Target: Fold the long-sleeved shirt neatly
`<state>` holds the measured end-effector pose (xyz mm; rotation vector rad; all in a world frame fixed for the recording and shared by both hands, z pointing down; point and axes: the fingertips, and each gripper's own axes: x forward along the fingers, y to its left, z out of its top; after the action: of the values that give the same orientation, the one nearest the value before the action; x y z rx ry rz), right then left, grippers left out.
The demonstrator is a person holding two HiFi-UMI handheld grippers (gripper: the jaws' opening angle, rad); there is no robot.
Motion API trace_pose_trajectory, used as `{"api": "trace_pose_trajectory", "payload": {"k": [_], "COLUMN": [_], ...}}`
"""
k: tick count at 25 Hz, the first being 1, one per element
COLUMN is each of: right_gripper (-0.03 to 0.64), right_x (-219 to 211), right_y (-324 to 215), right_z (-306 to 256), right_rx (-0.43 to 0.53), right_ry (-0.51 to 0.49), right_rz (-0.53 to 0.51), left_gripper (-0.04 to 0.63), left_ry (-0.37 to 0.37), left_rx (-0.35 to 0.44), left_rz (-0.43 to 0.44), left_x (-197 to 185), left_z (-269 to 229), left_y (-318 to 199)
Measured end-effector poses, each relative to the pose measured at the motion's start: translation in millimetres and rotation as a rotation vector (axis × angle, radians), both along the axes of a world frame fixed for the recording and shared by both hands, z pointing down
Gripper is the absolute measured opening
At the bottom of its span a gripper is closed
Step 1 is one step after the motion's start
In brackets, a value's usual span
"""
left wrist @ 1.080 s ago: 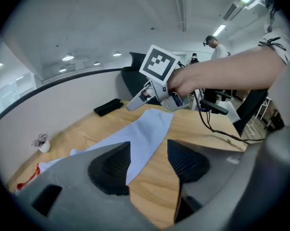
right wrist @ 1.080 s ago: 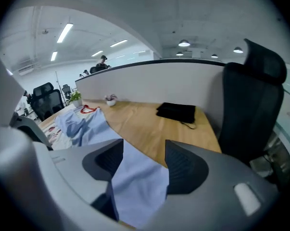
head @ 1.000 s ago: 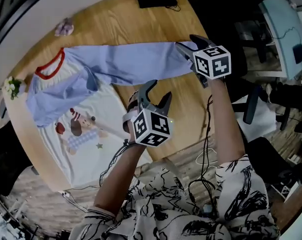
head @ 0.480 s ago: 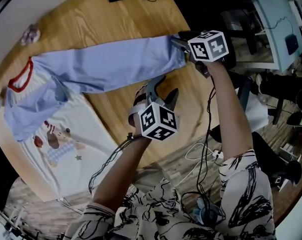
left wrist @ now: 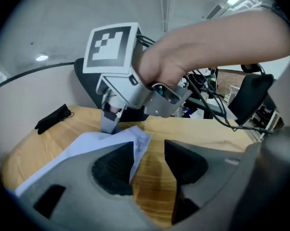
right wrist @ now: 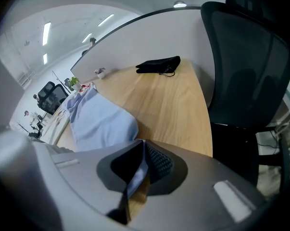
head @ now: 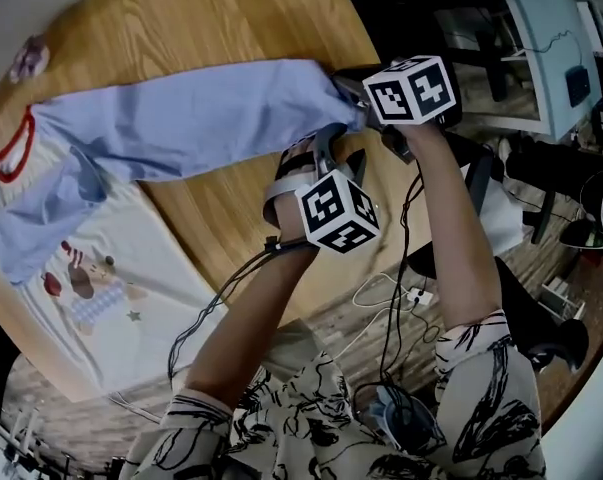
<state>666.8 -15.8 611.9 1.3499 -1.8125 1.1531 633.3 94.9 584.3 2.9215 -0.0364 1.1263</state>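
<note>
You are pinching the end of the light blue cloth sleeve point(head: 201, 118) in the right gripper point(head: 344, 88), its jaws just closing. The left gripper point(head: 327, 150) jaws, half open, are closing on nothing. Next, carry the sleeve across.

Shirt point(head: 131, 268) cut off at L edge — sleeve point(head: 201, 118) tip hidden in R gripper point(head: 347, 90) jaws.

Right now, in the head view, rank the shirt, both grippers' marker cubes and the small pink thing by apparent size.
1. Shirt, by far the largest.
2. The left gripper's cube and right gripper's cube: too alike to rank.
3. Pink thing, smallest.
</note>
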Motion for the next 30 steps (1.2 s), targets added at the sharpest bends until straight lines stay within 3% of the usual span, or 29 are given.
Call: {"api": "trace_pose_trajectory", "payload": {"k": [4, 7, 10, 15, 21, 25, 30], "right_gripper": [0.026, 0.026, 0.026, 0.026, 0.026, 0.026, 0.026], "right_x": [-3, 0, -1, 3, -13, -48, -115], "right_y": [0, 1, 0, -4, -35, -73, -114], "right_z": [-1, -1, -1, -20, -92, -153, -224], "right_rx": [0.009, 0.017, 0.022, 0.067, 0.185, 0.283, 0.397], "right_ry": [-0.034, -0.035, -0.032, 0.025, 0.016, 0.035, 0.013], "right_rz": [0.008, 0.022, 0.022, 0.021, -0.032, -0.133, -0.25], "left_gripper": [0.155, 0.019, 0.012, 0.011, 0.011, 0.011, 0.011], "left_ry": [-0.053, -0.083, -0.068, 0.05, 0.174, 0.273, 0.334], "left_rx": [0.059, 0.066, 0.046, 0.039, 0.055, 0.134, 0.178], "left_rz": [-0.028, -0.059, -0.091, -0.134, -0.252, -0.368, -0.469], "left_x": [6, 9, 7, 1, -41, -81, -134], "left_z": [12, 19, 18, -18, -84, -135, -190], "left_y": [-6, -13, -18, -26, -50, -87, -118]}}
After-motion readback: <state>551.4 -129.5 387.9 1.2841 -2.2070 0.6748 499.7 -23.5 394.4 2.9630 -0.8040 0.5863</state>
